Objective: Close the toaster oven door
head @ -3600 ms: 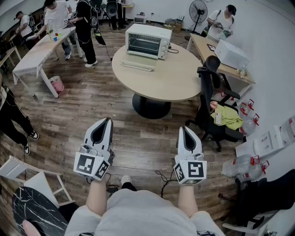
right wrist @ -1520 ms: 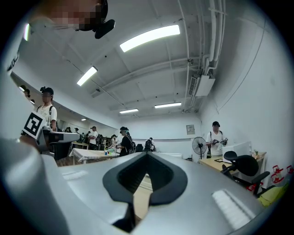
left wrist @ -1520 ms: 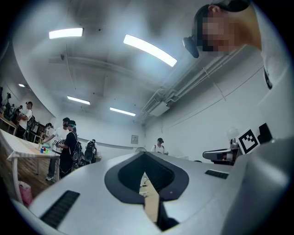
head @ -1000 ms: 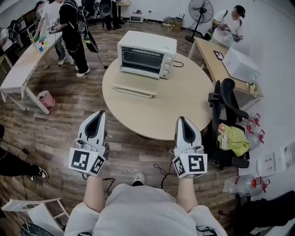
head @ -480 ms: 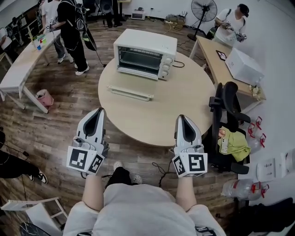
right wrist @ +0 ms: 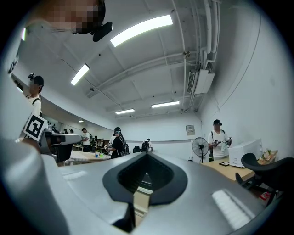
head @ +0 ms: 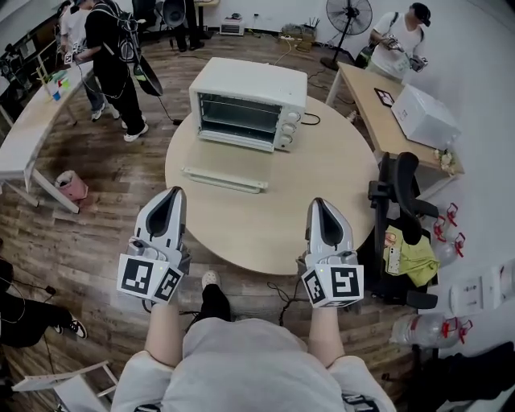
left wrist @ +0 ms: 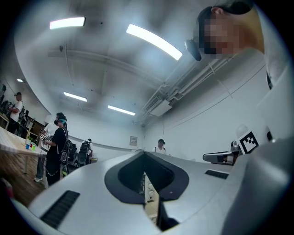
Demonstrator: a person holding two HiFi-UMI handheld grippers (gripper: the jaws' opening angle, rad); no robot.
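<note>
1. The toaster oven (head: 248, 103) was seen standing at the far edge of the round bench (head: 322, 169), with its front turned toward the near edge.
2. Its front was found open, and the wire rack inside could be made out.
3. A long white bar (head: 224, 179) lay on the bench in front of the oven, toward the left of the middle. It was taken to be the handle edge of the lowered door, though the join to the oven could not be made out.
4. The left gripper (head: 173, 197) was held over the near-left edge of the bench, well apart from the oven and pointed toward it.
5. In the left gripper view its fingers (left wrist: 115, 183) were seen clenched together, with nothing grasped.
6. The right gripper (head: 319, 205) was held over the near-right edge of the bench, level with the left one.
7. In the right gripper view its fingers (right wrist: 183, 183) were likewise seen clenched, and nothing was held between them.
8. A black office chair (head: 400, 201) stood just beside the bench's right edge.
9. A second desk (head: 378, 121) carrying a white box (head: 424, 114) was seen beyond the chair.
10. A standing fan (head: 348, 16) and several people were seen past the far edge.
</note>
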